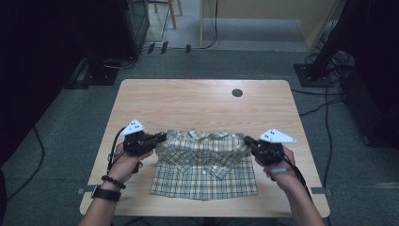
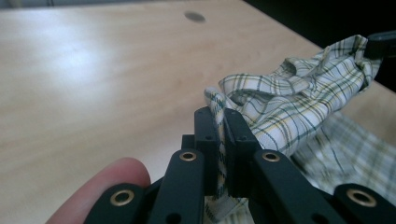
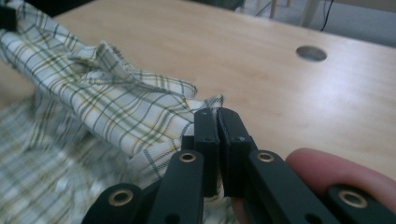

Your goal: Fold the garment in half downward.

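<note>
A small plaid shirt point(image 1: 204, 165) lies on the near half of the wooden table point(image 1: 197, 101), between the person's two hands. Its collar end faces the far edge and its hem point(image 1: 203, 193) faces the person, so the body runs near to far, while the shoulder line stretches crosswise from one gripper to the other. The left gripper point(image 1: 160, 138) pinches the shirt's left shoulder corner; in the left gripper view its jaws are pressed together on a fold of the checked cloth point(image 2: 219, 121). The right gripper point(image 1: 248, 140) grips the opposite shoulder corner the same way, jaws clamped on the fabric edge point(image 3: 212, 105). The top edge is raised off the table and pulled fairly taut between them, sagging in loose folds around the collar point(image 1: 200, 135); the lower part rests flat on the wood. A round cable hole point(image 1: 237, 92) sits farther back on the tabletop.
</note>
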The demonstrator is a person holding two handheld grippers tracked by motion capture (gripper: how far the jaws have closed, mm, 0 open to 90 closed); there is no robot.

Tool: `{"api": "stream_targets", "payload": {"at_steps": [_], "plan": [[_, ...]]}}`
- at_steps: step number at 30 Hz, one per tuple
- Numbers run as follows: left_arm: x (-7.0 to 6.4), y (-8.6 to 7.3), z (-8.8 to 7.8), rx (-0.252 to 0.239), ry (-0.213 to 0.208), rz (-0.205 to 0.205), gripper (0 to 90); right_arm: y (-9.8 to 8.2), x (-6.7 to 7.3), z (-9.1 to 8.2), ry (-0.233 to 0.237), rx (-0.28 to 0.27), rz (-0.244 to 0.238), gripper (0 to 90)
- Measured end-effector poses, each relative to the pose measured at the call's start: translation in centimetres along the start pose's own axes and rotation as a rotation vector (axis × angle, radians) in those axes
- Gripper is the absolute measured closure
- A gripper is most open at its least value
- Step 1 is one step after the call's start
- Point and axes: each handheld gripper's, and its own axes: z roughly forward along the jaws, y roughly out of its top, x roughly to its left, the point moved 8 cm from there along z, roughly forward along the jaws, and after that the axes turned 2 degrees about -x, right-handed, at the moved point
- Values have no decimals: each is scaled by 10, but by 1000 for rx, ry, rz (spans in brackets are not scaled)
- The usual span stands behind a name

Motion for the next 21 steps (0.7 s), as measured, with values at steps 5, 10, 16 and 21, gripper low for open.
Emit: {"api": "stream_targets", "payload": {"at_steps": [5,10,16,21], "plan": [[-9,-55,7,145,9,-13,848,-60,20,2,-7,114,-33,875],[-5,-81,12,200,34,-48,845,-92,18,11,-4,149,54,874],[5,-73,22,193,82,-36,846,-89,12,19,-1,149,84,873],[13,-66,30,193,97,-62,843,-82,3,31,-43,135,89,873]]}}
